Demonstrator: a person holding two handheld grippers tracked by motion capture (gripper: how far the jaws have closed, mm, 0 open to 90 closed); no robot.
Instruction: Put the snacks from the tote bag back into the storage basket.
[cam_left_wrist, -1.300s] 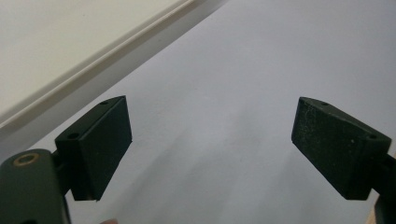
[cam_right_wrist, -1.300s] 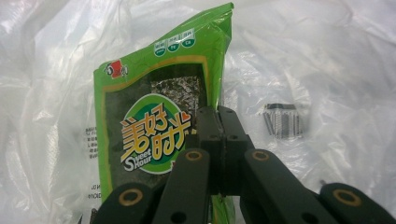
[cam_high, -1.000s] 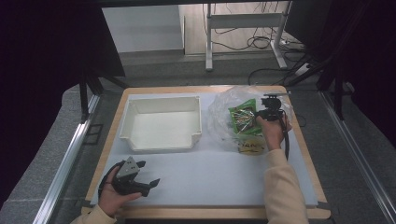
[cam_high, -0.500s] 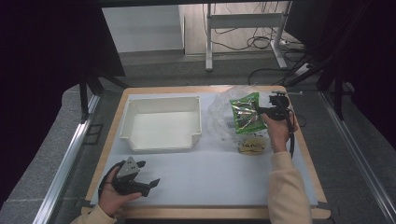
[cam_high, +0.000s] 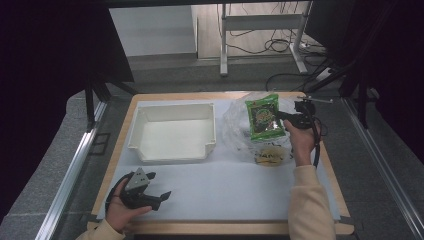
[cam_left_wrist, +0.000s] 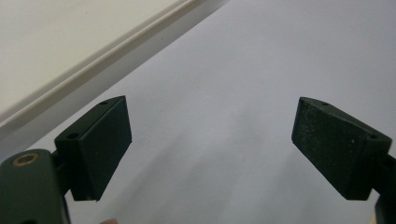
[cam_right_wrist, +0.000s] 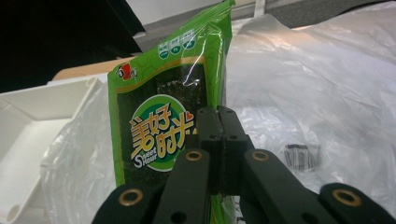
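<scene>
The right tongs (cam_high: 289, 116) are clamping a green snack packet (cam_high: 263, 117) and holding it lifted above the clear plastic bag (cam_high: 237, 127); moving it to the white tray (cam_high: 172, 134) seemingly remains. The left tongs (cam_high: 152, 189) are resting open on the counter (cam_high: 225, 185).

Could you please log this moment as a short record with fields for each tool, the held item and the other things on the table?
left tool: open, holding nothing, low over the white mat
right tool: shut on the green snack packet
packet: lifted upright above the clear plastic bag
white tray: holds nothing, left of the bag
yellow packet: lying at the bag's near edge
</scene>
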